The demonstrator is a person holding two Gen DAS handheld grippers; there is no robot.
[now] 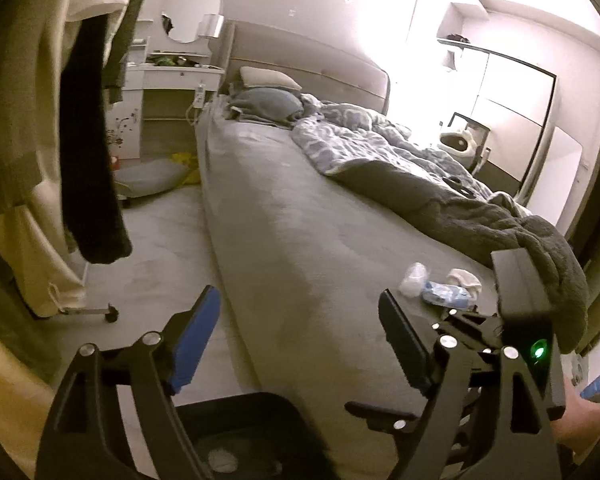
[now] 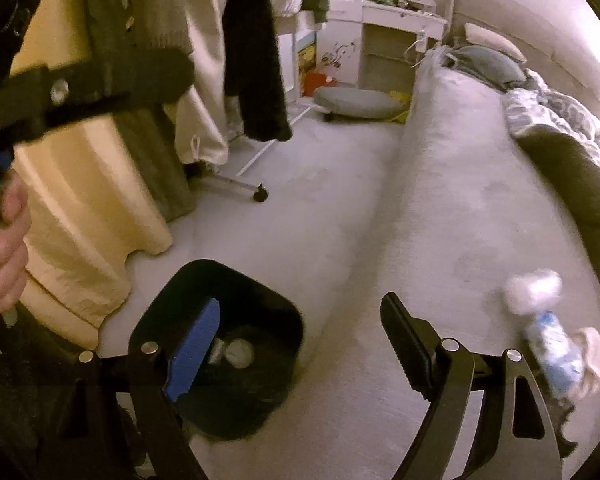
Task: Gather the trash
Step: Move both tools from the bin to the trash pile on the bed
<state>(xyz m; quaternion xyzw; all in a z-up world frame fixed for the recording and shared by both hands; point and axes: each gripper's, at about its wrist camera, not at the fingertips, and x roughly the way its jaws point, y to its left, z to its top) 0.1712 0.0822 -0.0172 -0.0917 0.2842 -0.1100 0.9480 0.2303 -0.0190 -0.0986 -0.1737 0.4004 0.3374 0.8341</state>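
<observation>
Trash lies on the grey bed near its foot: a crumpled white wad, a blue-and-white wrapper and a white tissue. In the right wrist view they show blurred as the wad, the wrapper and the tissue. A black bin stands on the floor beside the bed with pale trash inside. My left gripper is open and empty over the bed edge. My right gripper is open and empty, between bin and bed.
Clothes hang on a wheeled rack at the left. A rumpled duvet covers the bed's right side. A white dressing table and a grey cushion stand at the far end.
</observation>
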